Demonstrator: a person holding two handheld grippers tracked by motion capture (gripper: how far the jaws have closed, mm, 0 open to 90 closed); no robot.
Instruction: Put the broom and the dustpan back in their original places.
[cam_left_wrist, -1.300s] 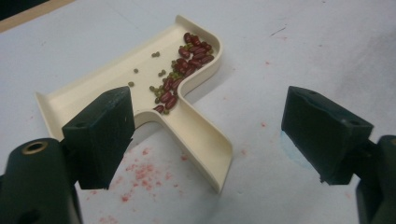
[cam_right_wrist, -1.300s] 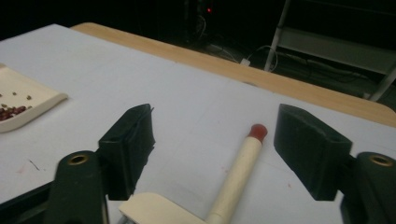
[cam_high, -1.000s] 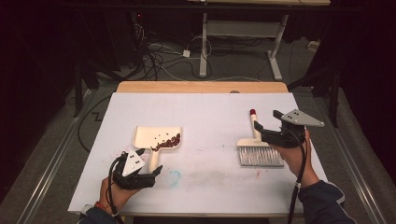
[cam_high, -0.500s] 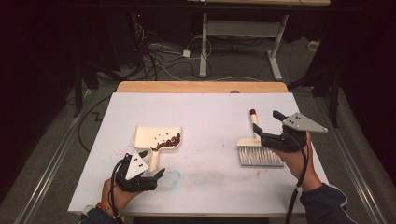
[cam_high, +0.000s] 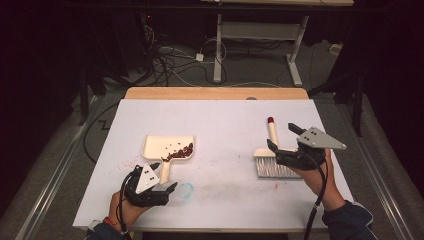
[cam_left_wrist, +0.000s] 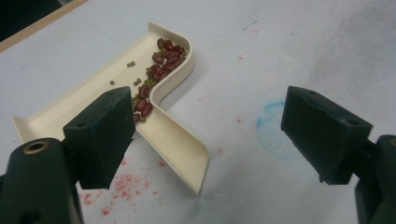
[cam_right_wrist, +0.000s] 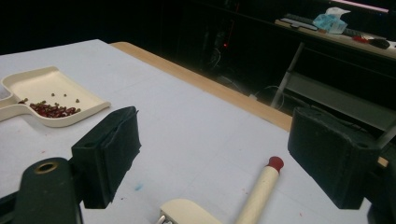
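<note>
A white counter with a wooden far edge is seen, marked by a blue smudge and red specks. Cables and a desk frame are seen on the floor beyond.

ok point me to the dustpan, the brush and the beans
dustpan (cam_high: 159, 145), high view, bare pan floor
brush (cam_high: 273, 133), high view, cream handle
beans (cam_left_wrist: 164, 61), left gripper view, the red pile in the pan's corner
</note>
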